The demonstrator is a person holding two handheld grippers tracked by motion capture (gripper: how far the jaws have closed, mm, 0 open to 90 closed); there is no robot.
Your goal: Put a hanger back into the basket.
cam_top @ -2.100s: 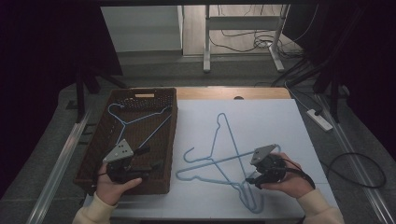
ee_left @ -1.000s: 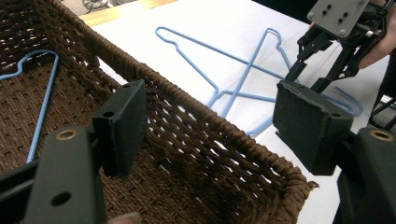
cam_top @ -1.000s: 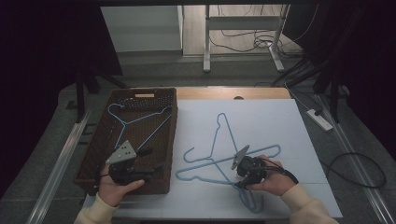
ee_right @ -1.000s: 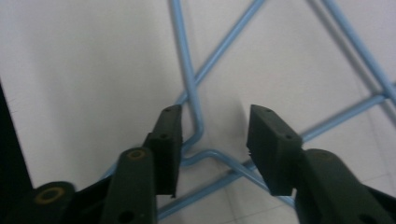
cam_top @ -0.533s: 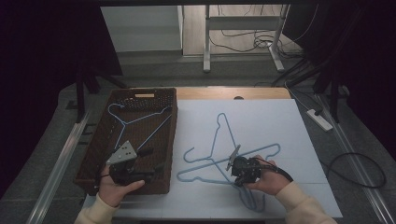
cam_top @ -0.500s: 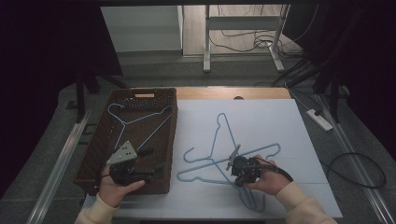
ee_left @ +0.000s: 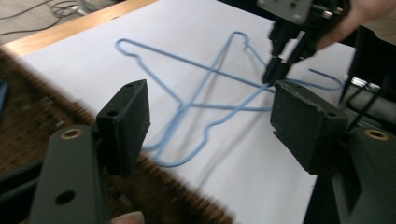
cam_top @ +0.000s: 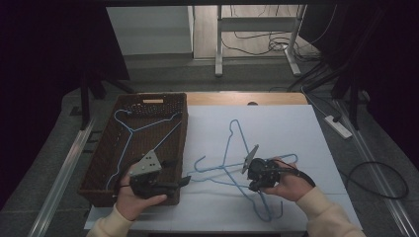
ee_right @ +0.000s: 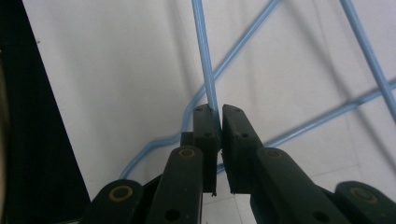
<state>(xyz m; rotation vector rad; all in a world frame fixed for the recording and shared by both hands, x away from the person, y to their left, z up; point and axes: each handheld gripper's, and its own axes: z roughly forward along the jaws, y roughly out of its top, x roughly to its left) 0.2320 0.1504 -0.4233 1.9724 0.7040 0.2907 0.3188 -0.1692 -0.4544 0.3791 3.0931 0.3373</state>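
High view, 2 blue wire hangers (cam_top: 232,165) crossed on white table (cam_top: 296,128), right gripper (cam_top: 251,174) pinching 1 wire, left gripper (cam_top: 184,181) over wicker basket (cam_top: 165,101), left gripper view, jaws wide and holding nothing, right gripper view, jaws just closed tight on hanger wire (ee_right: 205,70).

It looked like a lab or recording room rather than a home. A wooden-edged table (cam_top: 276,98) stood covered with a plain white sheet (cam_top: 276,128), set in a bay walled by dark curtains (cam_top: 44,74) on both sides. Beyond it, the grey floor (cam_top: 163,74) carried loose black cables (cam_top: 257,42) around the white metal legs of another desk (cam_top: 217,44), and a white power strip (cam_top: 337,126) lay beside the table. A metal rail (cam_top: 62,177) ran along the left.
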